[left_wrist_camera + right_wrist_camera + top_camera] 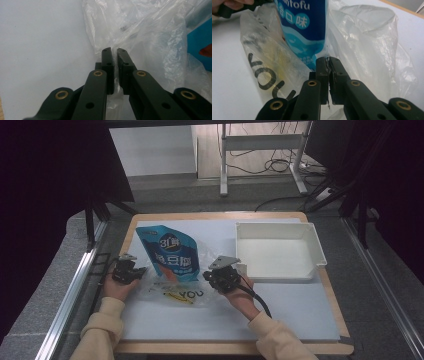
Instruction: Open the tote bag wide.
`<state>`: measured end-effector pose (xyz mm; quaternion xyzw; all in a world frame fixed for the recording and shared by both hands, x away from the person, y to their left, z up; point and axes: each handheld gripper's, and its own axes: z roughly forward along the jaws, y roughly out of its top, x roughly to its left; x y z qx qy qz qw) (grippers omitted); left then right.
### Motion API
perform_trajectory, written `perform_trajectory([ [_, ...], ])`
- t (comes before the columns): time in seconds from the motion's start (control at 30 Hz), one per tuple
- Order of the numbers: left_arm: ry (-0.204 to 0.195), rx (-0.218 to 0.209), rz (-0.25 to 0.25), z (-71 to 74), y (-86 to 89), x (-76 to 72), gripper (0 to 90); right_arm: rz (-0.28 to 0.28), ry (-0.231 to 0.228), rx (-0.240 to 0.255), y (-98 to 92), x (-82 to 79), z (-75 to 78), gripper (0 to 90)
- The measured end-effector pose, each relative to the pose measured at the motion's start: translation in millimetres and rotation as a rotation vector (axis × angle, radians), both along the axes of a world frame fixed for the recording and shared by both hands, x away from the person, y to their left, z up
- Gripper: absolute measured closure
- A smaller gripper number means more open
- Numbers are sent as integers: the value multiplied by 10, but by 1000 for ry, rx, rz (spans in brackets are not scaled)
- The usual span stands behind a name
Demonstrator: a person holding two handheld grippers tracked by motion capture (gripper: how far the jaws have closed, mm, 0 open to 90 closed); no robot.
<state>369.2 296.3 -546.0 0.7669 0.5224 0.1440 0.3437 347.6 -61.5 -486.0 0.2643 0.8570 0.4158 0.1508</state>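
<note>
Presently, both grippers clamp the thin clear plastic bag: left gripper on one edge, right gripper on the opposite, presumably holding its mouth wide around the blue printed snack pouch between them.

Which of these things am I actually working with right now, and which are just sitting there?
In the job:
clear bag, pinched by left gripper and right gripper
blue pouch, partly in the bag

Lying about:
white tray, empty
</note>
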Motion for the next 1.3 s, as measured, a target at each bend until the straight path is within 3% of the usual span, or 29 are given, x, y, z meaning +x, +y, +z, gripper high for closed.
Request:
perform_trajectory([
  [0.57,-2,0,2,-1,-2,-2,862,-53,26,-32,-174,47,-111,878],
  [1.07,-3,-2,3,-2,-7,-4,861,-148,106,-81,-395,212,-455,886],
  [1.3,-3,-1,4,-2,-11,-5,861,-150,110,-70,-406,203,-420,885],
])
